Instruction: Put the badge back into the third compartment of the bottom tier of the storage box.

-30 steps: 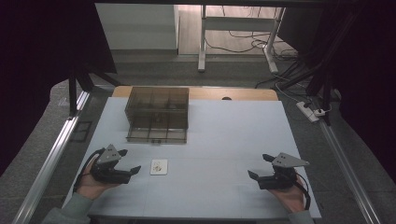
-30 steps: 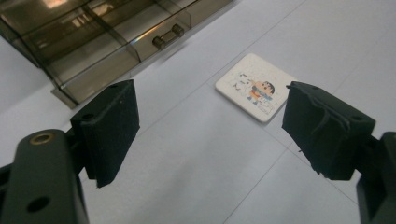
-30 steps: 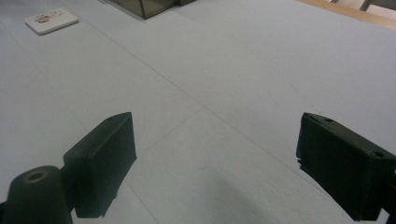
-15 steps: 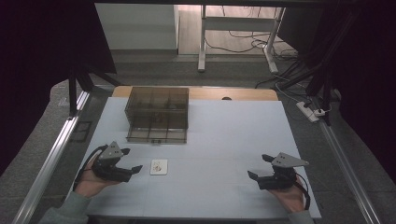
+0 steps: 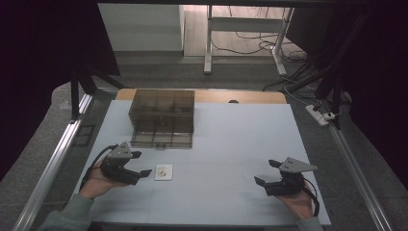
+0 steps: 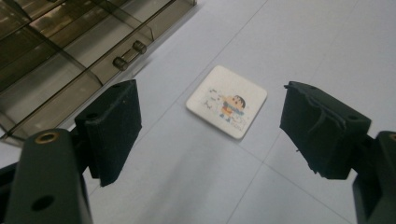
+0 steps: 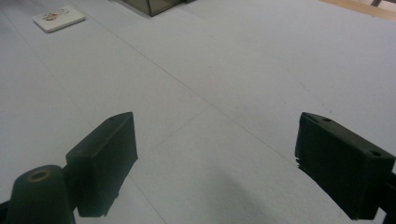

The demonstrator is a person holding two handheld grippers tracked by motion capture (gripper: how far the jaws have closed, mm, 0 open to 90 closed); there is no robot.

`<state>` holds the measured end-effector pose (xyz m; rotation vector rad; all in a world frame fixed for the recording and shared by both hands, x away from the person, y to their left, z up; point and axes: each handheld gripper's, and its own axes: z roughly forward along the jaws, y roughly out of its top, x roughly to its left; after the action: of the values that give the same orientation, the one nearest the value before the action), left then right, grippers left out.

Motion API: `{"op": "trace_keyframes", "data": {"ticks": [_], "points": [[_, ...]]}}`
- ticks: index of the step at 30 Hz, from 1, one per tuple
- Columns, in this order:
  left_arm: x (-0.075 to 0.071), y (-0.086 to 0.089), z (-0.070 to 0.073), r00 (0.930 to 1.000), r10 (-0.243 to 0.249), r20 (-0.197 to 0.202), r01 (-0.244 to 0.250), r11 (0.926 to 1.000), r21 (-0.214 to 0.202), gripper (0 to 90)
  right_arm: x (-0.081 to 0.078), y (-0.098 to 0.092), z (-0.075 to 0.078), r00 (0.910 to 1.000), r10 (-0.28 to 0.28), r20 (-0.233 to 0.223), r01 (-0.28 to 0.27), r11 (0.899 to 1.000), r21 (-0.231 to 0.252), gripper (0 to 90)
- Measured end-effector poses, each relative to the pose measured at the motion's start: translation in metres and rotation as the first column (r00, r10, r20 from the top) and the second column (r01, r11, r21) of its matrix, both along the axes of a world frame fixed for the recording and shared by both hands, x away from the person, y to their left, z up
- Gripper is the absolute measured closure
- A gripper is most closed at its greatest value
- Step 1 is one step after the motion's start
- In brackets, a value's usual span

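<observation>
Near the surface's front-left corner, your left gripper (image 5: 140, 164) has edged toward the small white square picture tile (image 5: 163, 172); its fingers, apart, have just been narrowing, tile untouched. Right gripper (image 5: 266, 173) fingers apart, empty.

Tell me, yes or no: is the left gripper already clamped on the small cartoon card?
No. The cartoon card lies flat on the table, ahead of the left gripper, whose jaws stand apart and touch nothing.
</observation>
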<state>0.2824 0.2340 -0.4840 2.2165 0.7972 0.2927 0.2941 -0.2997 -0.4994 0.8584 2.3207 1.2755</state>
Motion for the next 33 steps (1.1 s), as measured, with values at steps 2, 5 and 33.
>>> {"op": "trace_keyframes", "data": {"ticks": [2, 5, 33], "points": [[0.003, -0.001, 0.000, 1.0000, -0.008, -0.003, 0.008, 0.9999, -0.007, 20.8, 0.000, 0.000, 0.000, 1.0000, -0.002, 0.000, 0.002, 1.000, 0.010, 13.0], [0.007, -0.005, -0.001, 0.9997, -0.020, -0.012, 0.020, 0.9994, 0.028, 20.9, 0.001, 0.000, 0.000, 1.0000, 0.001, -0.004, -0.001, 1.000, 0.009, 13.0], [0.046, -0.052, 0.001, 0.9659, -0.249, -0.072, 0.258, 0.9514, 0.169, 19.6, 0.003, 0.002, -0.002, 0.9992, 0.025, -0.032, -0.024, 0.999, 0.029, 12.9]]}}
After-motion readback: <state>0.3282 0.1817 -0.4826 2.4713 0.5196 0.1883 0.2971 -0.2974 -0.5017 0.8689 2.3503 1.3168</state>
